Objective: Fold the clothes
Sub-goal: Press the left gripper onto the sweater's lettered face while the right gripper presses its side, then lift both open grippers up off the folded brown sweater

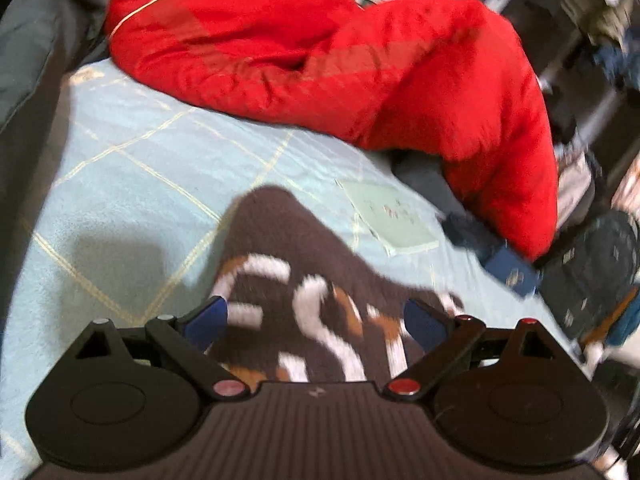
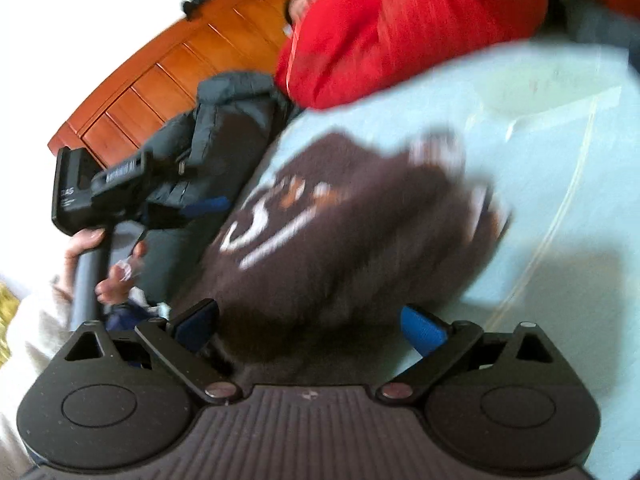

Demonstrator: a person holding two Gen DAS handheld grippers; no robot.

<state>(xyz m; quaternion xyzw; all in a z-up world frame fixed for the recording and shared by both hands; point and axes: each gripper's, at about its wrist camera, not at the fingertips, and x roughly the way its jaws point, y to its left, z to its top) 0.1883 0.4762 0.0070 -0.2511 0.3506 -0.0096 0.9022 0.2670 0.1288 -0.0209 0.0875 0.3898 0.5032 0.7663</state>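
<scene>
A dark brown fleece garment (image 1: 288, 256) with white and orange lettering lies bunched on the light blue bed cover (image 1: 120, 168). My left gripper (image 1: 316, 322) is open, its blue pads on either side of the garment's near edge. In the right wrist view the same brown garment (image 2: 340, 232) lies blurred in front of my right gripper (image 2: 312, 326), which is open with the fabric between its pads. The left gripper (image 2: 208, 206) also shows there, held by a hand at the left.
A red jacket (image 1: 320, 52) lies across the far side of the bed and also shows in the right wrist view (image 2: 400, 28). A dark grey puffer jacket (image 2: 224, 128) lies by the wooden headboard (image 2: 168, 64). A pale green booklet (image 1: 388, 216) and dark blue items (image 1: 508, 268) sit near the bed's edge.
</scene>
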